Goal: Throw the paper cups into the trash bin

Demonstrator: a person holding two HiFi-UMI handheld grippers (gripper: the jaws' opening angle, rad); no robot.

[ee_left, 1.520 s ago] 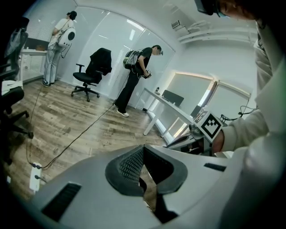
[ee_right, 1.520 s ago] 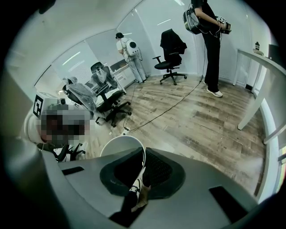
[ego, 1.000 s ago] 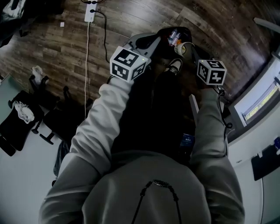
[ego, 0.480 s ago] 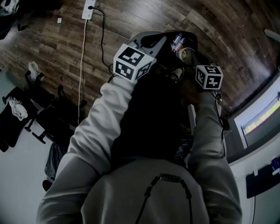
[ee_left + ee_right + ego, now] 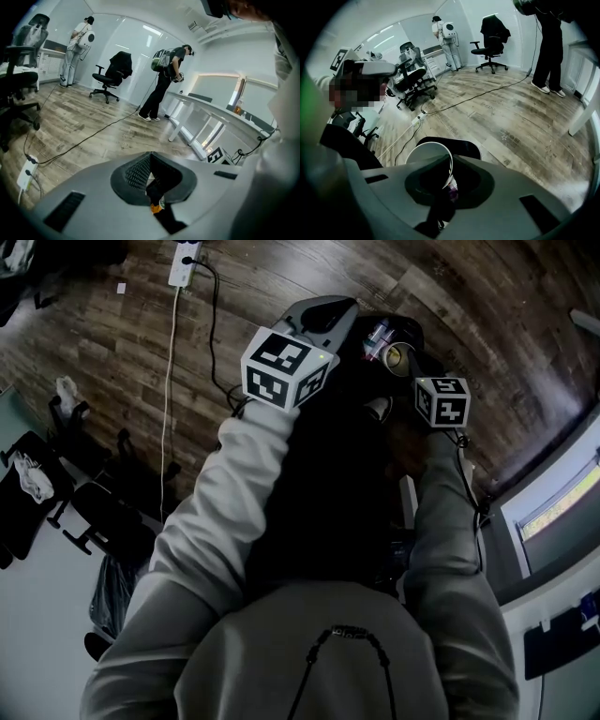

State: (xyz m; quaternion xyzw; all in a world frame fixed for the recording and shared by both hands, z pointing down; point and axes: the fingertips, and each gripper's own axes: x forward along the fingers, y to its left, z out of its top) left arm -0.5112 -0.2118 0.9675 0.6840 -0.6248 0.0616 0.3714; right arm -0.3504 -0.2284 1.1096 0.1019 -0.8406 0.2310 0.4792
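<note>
Fingers [image 5: 471, 185] of right gripper [image 5: 450, 182] pinch one wall of paper cup [image 5: 426, 154] near the edge of trash bin [image 5: 464, 146]; left gripper [image 5: 149, 180] closed, nothing plainly held; hazard: released off-centre, cup likely strikes rim and falls outside

Head view looks down; both gripper views share the floor [image 5: 70, 119].

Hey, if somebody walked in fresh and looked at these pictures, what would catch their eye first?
First, the white paper cup, pinched by its rim in the right gripper, right at the black trash bin on the floor. In the head view, the bold black-and-white marker cube near top centre stands out against the dark wooden floor.
</note>
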